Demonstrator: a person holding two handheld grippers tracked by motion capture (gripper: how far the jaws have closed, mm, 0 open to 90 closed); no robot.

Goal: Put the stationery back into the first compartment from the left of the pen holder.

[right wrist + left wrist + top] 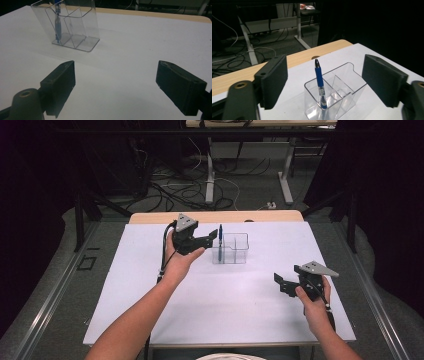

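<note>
A clear plastic holder (231, 248) with inner dividers stands on the white table, towards the back. A blue pen (220, 240) stands upright in its left compartment, tip end up. My left gripper (212, 237) hovers just left of the pen, open, with nothing between its pads. In the left gripper view the blue pen (320, 83) and the clear holder (337, 92) sit between and beyond the wide-apart jaws. My right gripper (279, 284) rests low at the right side of the table, open and empty. The right gripper view has the holder (72, 25) and pen (58, 22) far off.
The white table top (220, 295) has a wooden strip (215, 216) along its far edge. Beyond it are metal desk legs (210, 180) and loose cables (165, 190) on the floor. Dark curtains hang at both sides.
</note>
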